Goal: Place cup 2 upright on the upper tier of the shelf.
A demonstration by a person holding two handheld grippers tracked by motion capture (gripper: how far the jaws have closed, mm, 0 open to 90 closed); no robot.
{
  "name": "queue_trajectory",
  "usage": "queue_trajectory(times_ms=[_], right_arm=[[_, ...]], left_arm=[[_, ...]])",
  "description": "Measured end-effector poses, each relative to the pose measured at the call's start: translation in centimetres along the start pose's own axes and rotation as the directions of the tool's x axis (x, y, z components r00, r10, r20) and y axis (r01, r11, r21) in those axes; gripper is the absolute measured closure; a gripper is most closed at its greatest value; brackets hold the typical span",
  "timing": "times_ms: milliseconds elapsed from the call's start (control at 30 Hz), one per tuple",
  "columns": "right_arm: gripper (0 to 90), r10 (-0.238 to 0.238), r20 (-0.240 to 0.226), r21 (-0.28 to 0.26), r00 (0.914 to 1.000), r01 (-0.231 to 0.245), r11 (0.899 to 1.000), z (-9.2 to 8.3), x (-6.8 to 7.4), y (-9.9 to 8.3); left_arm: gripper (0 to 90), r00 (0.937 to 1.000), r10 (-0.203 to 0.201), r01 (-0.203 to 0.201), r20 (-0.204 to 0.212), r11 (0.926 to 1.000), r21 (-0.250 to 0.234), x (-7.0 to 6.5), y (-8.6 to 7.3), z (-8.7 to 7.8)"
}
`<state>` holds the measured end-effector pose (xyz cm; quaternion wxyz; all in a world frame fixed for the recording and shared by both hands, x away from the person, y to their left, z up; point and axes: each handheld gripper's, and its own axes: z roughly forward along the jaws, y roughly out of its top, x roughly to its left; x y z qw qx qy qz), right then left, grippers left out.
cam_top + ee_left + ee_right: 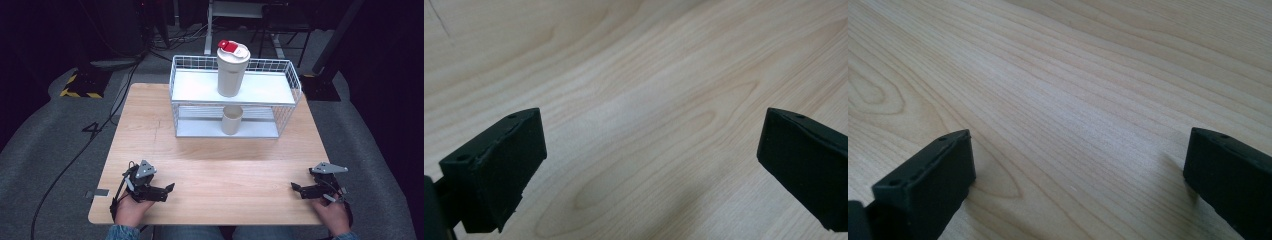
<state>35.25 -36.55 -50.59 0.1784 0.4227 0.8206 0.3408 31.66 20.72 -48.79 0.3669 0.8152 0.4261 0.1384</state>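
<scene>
Basically nothing was in hand yet: both grippers sat idle at the near edge of the desk (210, 170), pre-reach stage by my read. Left gripper (170, 187) lay near the near-left corner, jaws spread wide w/ bare wood between them; the left gripper view showed the same gap. Right gripper (295, 187) lay near the near-right corner, also wide open & empty, tips pointing inward toward the other one. Well apart from both, at the far edge, stood a white wire shelf rack (290, 95). A small beige cup (232, 120) sat upright on its lower tier, approx. centred. Above it, on the upper tier, stood a tall beige tumbler (231, 70) w/ a red-and-white lid. Next move prob. calls for a long fwd reach to the rack, jaws kept wide enough to span whichever cup is picked, clearing the wire rim.
</scene>
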Motion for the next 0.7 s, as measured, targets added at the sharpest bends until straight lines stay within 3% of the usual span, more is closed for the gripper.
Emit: queue_trajectory(times_ms=[67,233,467,567,700], right_arm=[[0.2,0.000,0.000,0.000,1.0000,0.000,1.000,0.0,0.0,0.0],[0.2,0.000,0.000,0.000,1.0000,0.000,1.000,0.0,0.0,0.0],[0.2,0.000,0.000,0.000,1.0000,0.000,1.000,0.0,0.0,0.0],[0.2,0.000,0.000,0.000,1.0000,0.000,1.000,0.0,0.0,0.0],[0.2,0.000,0.001,0.001,1.0000,0.000,1.000,0.0,0.0,0.0]], left_arm=[[0.1,0.9999,0.010,-0.010,-0.009,0.9997,0.022,-0.1,-0.1,0.3],[0.1,0.9996,-0.006,0.008,-0.028,0.9965,0.083,0.1,-0.5,1.1],[0.3,0.9956,-0.004,0.011,-0.094,0.9972,0.073,0.5,-1.0,1.5],[0.3,0.9940,-0.019,0.026,-0.107,0.9972,0.070,0.7,-1.0,1.5],[0.3,0.9955,-0.013,0.020,-0.094,0.9973,0.071,1.1,-0.9,1.6]])
